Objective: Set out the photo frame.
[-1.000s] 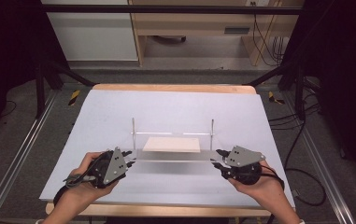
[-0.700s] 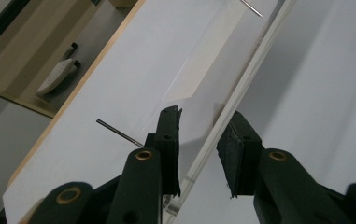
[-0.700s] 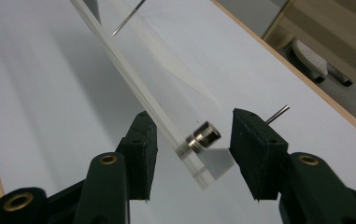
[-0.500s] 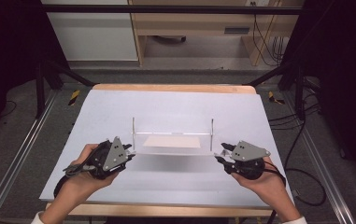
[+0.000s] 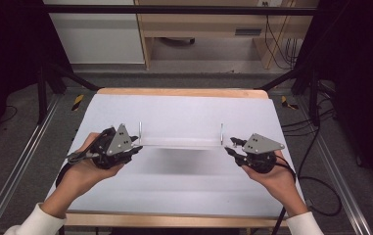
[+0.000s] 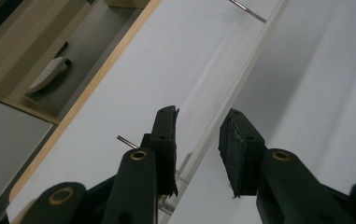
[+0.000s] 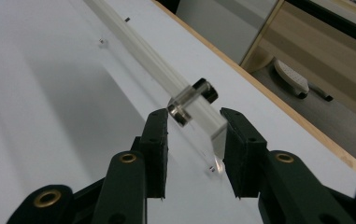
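Observation:
A clear acrylic rack (image 5: 179, 142) with two thin upright metal rods (image 5: 140, 130) spans the middle of the white table (image 5: 184, 200). It looks raised or tilted, with a soft shadow on the table in front of it. My left gripper (image 5: 136, 147) holds its left end and my right gripper (image 5: 231, 146) its right end. In the left gripper view the jaws (image 6: 196, 135) stand on either side of the rack's edge (image 6: 234, 79). In the right gripper view the jaws (image 7: 194, 135) enclose the rack's end (image 7: 136, 44), just below a clear standoff (image 7: 192, 100) with dark caps.
The table's wooden far edge (image 5: 179, 91) borders a gap to light cabinets behind. Metal frame rails (image 5: 8, 186) run along both sides. Cables (image 5: 316, 181) lie on the floor at the right.
Both grippers moved away from the person to the rack's two ends. The rack now looks narrower front to back, and a broad shadow has appeared in front of it.

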A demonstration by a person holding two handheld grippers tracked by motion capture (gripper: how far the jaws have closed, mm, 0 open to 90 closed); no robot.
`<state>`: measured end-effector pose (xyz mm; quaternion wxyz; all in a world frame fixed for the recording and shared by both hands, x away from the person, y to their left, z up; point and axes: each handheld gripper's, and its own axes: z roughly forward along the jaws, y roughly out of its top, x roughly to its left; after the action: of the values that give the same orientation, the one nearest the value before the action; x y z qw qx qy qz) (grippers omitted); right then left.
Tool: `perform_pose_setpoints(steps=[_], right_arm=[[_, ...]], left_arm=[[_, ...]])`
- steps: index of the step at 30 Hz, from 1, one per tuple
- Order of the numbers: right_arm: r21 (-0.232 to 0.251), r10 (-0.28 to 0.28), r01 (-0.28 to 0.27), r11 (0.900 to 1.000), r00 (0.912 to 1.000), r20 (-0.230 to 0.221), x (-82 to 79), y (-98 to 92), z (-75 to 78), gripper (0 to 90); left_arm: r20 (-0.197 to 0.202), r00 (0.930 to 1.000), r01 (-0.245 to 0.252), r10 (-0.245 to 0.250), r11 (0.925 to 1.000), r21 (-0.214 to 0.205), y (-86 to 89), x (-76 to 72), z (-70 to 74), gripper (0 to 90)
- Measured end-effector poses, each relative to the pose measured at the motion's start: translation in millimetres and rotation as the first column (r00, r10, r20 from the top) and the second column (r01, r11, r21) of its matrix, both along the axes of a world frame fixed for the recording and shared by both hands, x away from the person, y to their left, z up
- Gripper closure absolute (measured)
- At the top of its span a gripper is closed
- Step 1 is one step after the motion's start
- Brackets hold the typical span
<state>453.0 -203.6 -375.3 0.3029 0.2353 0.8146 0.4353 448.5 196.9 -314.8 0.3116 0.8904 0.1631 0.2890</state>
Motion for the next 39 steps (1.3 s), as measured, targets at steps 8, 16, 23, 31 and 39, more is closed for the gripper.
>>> perform_pose_setpoints(steps=[8, 16, 23, 31, 39], right_arm=[[0.039, -0.019, 0.019, 0.9991, 0.9998, -0.006, 15.6, -1.0, 8.7, 63.6], [0.045, -0.027, 0.028, 0.9986, 0.9994, -0.020, 28.2, -1.2, 16.4, 63.7], [0.064, -0.046, 0.048, 0.9968, 0.9985, -0.028, 40.6, -1.2, 21.6, 63.6], [0.081, -0.051, 0.054, 0.9952, 0.9978, -0.043, 58.1, -2.3, 27.5, 63.8], [0.103, -0.065, 0.072, 0.9921, 0.9959, -0.062, 68.5, -2.3, 30.2, 63.1]], left_arm=[[-0.007, 0.9999, 0.010, -0.010, 0.9998, 0.016, -1.0, 20.7, 14.4, 65.8], [0.010, 0.9999, 0.013, -0.014, 0.9982, 0.058, -4.3, 34.1, 23.3, 65.3], [0.013, 0.9999, 0.006, -0.006, 0.9979, 0.064, -6.1, 52.3, 31.1, 63.4], [0.019, 0.9997, 0.015, -0.016, 0.9986, 0.051, -5.7, 72.6, 38.7, 61.0], [0.116, 0.9929, -0.009, 0.028, 0.9868, -0.162, 5.2, 65.1, 55.1, 28.5]])
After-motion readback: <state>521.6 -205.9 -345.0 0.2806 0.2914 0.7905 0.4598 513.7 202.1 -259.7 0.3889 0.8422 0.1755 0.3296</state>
